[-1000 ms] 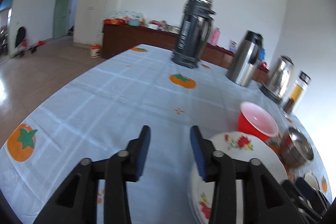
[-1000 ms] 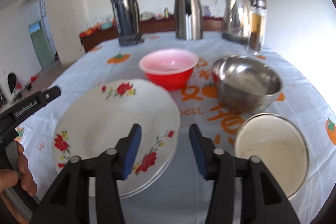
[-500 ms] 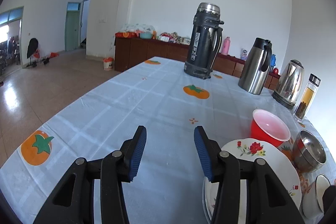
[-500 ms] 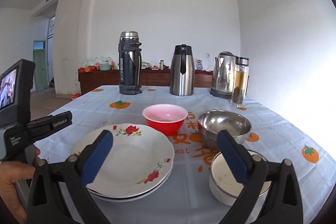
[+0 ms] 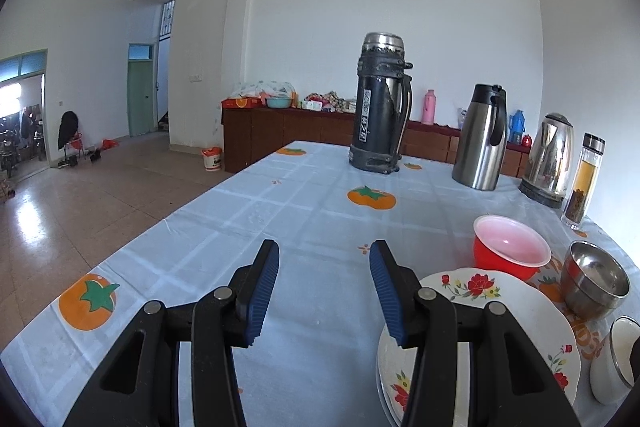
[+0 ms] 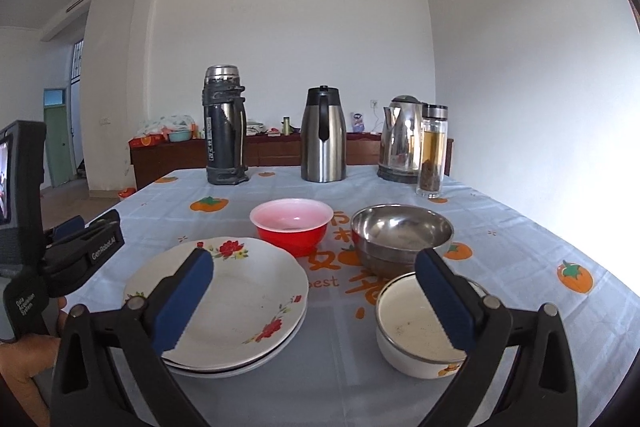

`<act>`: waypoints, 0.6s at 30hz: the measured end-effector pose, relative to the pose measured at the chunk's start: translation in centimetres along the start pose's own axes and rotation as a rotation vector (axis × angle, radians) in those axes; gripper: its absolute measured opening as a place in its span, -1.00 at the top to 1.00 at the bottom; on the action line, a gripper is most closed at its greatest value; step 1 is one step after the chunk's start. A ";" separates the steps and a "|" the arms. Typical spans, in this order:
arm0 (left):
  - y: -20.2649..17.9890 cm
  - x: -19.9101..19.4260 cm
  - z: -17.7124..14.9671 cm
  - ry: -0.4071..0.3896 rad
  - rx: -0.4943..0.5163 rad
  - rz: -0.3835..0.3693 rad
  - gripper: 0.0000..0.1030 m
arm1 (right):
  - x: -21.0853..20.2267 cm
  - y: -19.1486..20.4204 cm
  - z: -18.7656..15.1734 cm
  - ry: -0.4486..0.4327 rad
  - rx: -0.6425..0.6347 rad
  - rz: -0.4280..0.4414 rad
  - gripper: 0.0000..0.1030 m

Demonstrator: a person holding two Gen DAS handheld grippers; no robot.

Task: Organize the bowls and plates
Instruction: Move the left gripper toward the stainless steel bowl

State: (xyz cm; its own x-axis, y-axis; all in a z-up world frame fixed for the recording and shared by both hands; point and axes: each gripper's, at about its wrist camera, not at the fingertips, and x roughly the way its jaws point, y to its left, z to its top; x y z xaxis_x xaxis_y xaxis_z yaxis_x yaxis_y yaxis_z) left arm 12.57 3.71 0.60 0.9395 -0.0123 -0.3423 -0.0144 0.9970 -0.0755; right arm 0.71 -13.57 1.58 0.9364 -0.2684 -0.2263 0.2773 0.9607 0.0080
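A stack of white floral plates (image 6: 240, 303) lies on the blue tablecloth, with a red bowl (image 6: 292, 231) just behind it. To the right stand a steel bowl (image 6: 402, 235) and, nearer, a white enamel bowl (image 6: 412, 331). My right gripper (image 6: 314, 259) hovers open and very wide before them, one finger over the plates and the other over the enamel bowl, holding nothing. My left gripper (image 5: 324, 251) is open and empty over bare cloth, left of the plates (image 5: 500, 311), red bowl (image 5: 508, 247) and steel bowl (image 5: 594, 279).
At the back of the table stand a dark flask (image 6: 224, 131), a steel jug (image 6: 323, 137), a kettle (image 6: 402, 143) and a glass tea bottle (image 6: 432, 151). The table's left edge (image 5: 120, 255) drops to a tiled floor. A hand (image 6: 24, 359) holds the left tool.
The right jaws spread from half open to very wide. Both grippers tilted up and drew back a little, so the dishes now sit lower and farther in view.
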 end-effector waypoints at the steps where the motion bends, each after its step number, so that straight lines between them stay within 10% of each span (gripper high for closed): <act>1: 0.0 -0.2 0.0 -0.008 -0.002 0.000 0.02 | -0.2 0.0 0.0 -0.003 0.000 0.004 -0.97; 18: 0.8 -2.4 -0.6 -0.042 -0.037 0.023 -0.30 | -0.6 -6.2 -0.3 0.030 0.195 0.006 -0.64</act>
State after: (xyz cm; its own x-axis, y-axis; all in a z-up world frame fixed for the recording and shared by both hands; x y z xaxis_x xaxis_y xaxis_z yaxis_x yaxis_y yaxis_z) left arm 10.15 4.44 0.81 0.9524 0.0148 -0.3046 -0.0484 0.9935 -0.1029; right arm -1.63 -19.38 1.40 0.9322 -0.2577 -0.2541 0.3107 0.9299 0.1970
